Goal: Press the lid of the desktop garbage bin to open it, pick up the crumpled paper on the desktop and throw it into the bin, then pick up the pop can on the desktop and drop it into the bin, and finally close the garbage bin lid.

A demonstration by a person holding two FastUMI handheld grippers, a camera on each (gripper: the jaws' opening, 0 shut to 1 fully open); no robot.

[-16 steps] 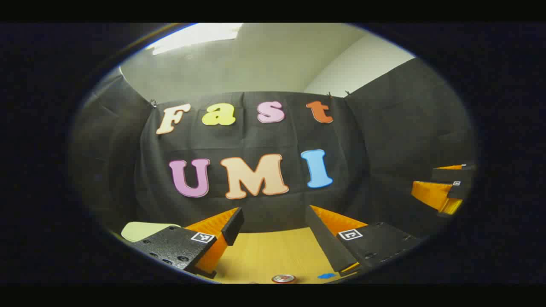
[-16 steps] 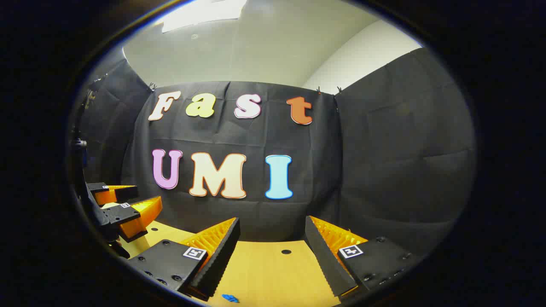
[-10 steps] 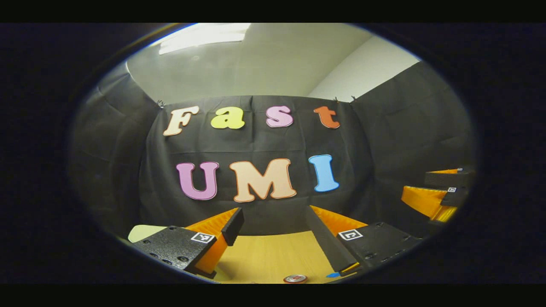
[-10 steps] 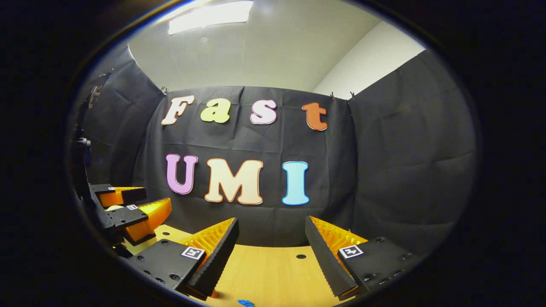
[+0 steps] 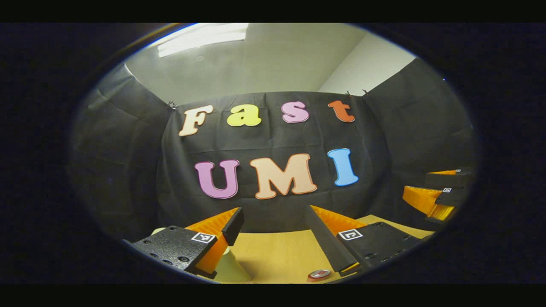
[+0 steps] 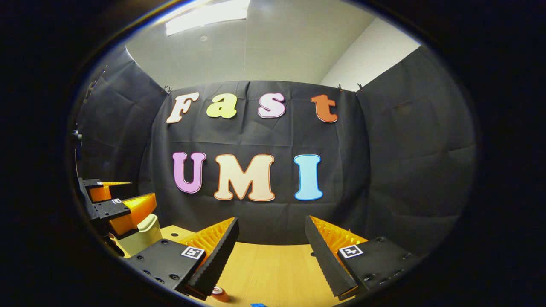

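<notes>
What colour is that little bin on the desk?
The bin is pale cream-yellow, seen best in the right gripper view.

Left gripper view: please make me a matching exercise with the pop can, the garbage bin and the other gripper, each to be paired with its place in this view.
Things:
1. pop can
2. garbage bin
3. right gripper

Places:
A. at the far right edge, held above the table
B. at the bottom edge, standing on the table
C. low on the left, partly hidden behind a finger of the left gripper

Right pairs: 1-B; 2-C; 3-A.
</notes>
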